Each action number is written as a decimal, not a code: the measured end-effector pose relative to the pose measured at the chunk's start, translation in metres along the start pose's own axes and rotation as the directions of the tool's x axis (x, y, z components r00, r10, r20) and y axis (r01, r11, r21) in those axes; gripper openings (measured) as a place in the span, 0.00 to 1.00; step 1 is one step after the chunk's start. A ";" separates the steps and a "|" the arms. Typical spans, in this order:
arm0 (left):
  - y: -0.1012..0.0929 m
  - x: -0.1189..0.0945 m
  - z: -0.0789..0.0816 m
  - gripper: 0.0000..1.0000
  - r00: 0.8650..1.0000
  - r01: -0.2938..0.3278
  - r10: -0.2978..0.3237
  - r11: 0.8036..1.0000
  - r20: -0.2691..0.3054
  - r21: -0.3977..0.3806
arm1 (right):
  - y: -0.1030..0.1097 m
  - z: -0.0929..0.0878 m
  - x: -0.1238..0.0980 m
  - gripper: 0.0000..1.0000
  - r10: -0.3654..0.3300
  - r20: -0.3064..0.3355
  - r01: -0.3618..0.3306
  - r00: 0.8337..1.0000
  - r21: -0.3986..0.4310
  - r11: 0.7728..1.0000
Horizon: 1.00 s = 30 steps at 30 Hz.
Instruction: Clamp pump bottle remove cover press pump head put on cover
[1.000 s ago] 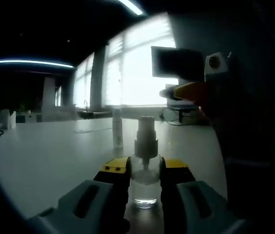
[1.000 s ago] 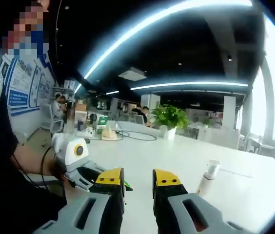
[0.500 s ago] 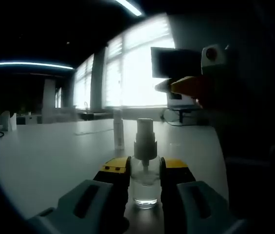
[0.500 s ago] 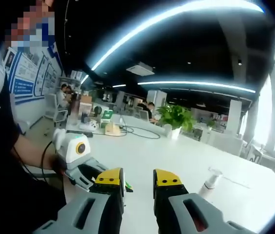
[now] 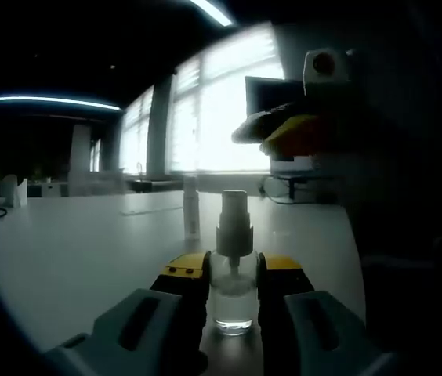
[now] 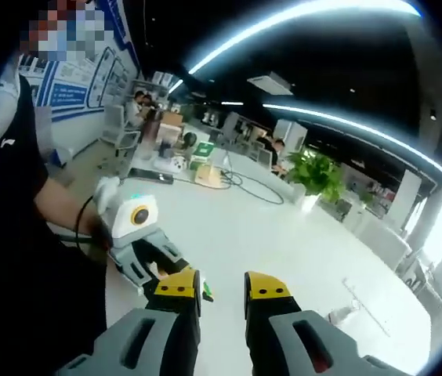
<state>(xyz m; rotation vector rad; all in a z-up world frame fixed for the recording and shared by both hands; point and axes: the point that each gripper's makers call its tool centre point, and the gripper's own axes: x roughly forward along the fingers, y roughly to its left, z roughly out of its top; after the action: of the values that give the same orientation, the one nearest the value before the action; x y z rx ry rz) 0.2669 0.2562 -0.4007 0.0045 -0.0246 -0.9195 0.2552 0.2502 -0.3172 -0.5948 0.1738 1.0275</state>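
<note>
Clear plastic pump bottle (image 5: pixel 233 291) is standing on the counter (image 5: pixel 72 251), clamped by the left gripper (image 5: pixel 233 276), cover (image 5: pixel 190 206) already off behind it. Right gripper (image 6: pixel 221 291), jaws apart and empty, is hovering above; pressing and recapping remain.

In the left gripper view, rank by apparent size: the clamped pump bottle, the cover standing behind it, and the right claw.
1. Right claw, enlarged by nearness to the camera.
2. Pump bottle, clamped in the left claw.
3. Cover, slimmer and farther back on the table.
</note>
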 end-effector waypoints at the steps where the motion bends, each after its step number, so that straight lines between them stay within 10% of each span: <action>1: 0.000 0.000 0.000 0.15 1.000 0.000 0.000 1.000 0.000 0.000 | 0.003 0.000 0.002 0.16 0.035 -0.011 -0.035 0.999 -0.026 0.999; 12: 0.000 0.001 0.001 0.15 1.000 0.002 -0.002 1.000 0.002 0.003 | 0.001 0.001 0.013 0.14 0.128 -0.135 -0.148 0.983 -0.148 0.978; 25: 0.001 0.002 0.001 0.15 1.000 -0.002 0.002 1.000 0.002 0.002 | 0.018 0.000 0.024 0.11 0.289 -0.333 -0.378 0.897 -0.244 0.893; 30: 0.000 0.002 0.001 0.15 1.000 0.001 -0.001 1.000 0.002 0.002 | 0.022 -0.006 0.021 0.08 0.347 -0.441 -0.482 0.828 -0.245 0.841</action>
<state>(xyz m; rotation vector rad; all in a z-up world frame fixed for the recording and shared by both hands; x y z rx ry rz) 0.2685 0.2545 -0.3995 0.0052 -0.0277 -0.9202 0.2481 0.2707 -0.3395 -1.1188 0.4932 1.3808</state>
